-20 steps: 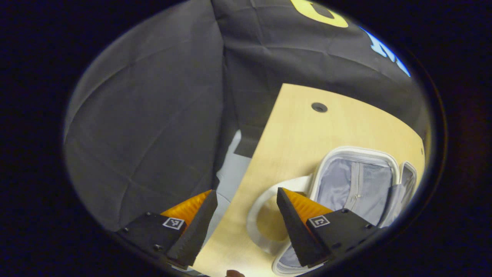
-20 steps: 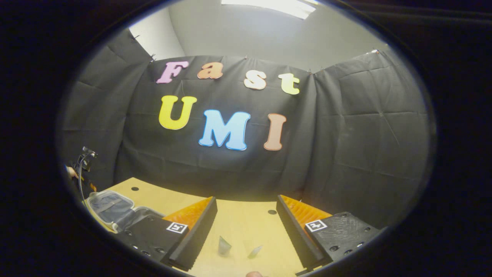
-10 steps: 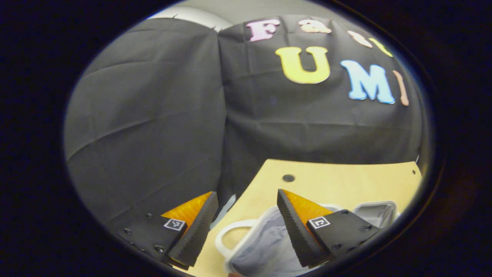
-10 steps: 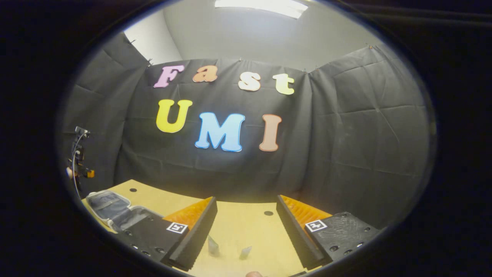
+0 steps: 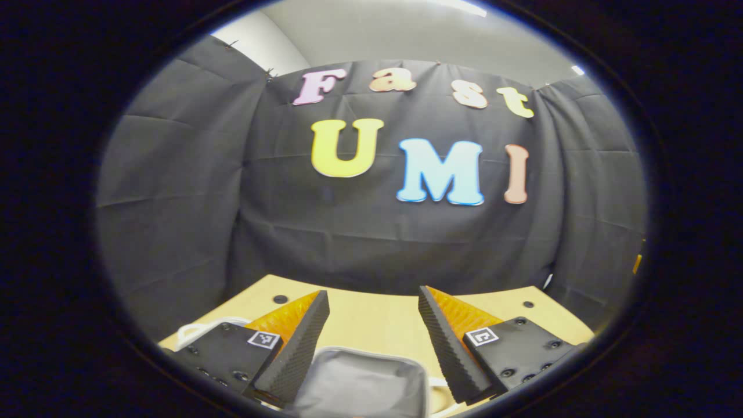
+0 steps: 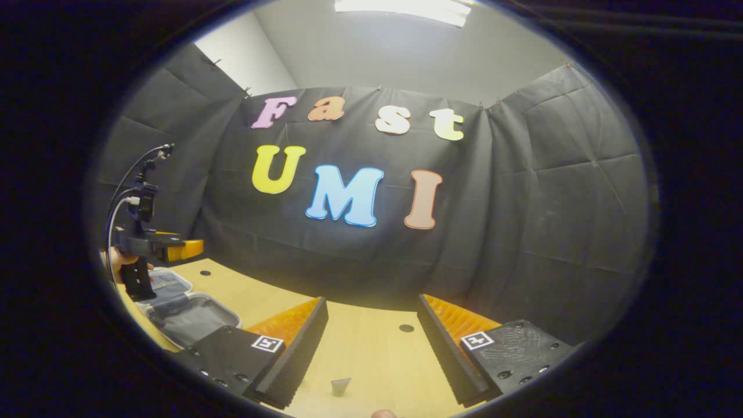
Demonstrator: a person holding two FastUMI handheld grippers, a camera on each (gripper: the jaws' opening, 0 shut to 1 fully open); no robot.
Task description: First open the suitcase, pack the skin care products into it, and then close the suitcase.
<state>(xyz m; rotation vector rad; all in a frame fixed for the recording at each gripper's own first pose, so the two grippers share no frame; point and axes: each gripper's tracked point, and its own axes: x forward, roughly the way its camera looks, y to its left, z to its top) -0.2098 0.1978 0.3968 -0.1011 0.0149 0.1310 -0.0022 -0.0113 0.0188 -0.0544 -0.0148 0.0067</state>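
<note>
The suitcase (image 5: 363, 383) lies open on the wooden table (image 5: 371, 319), its grey lining just below and between my left gripper's (image 5: 372, 295) open fingers, nothing held. Part of its white rim (image 5: 200, 330) curves out at the left. In the right gripper view the open suitcase (image 6: 194, 318) sits at the far left, and a hand holds the left gripper (image 6: 194, 248) above it. My right gripper (image 6: 372, 302) is open over the table, with one small pale skin care item (image 6: 341, 386) standing low between its fingers, untouched.
The wooden table (image 6: 360, 348) has small round holes (image 6: 406, 328) near its far edge, which meets the black cloth wall. A cable (image 6: 119, 200) rises from the left gripper's handle.
The left gripper has swung up from looking down at the suitcase to level, facing the back wall. In the right gripper view it has risen into sight, and one small item shows where there were two.
</note>
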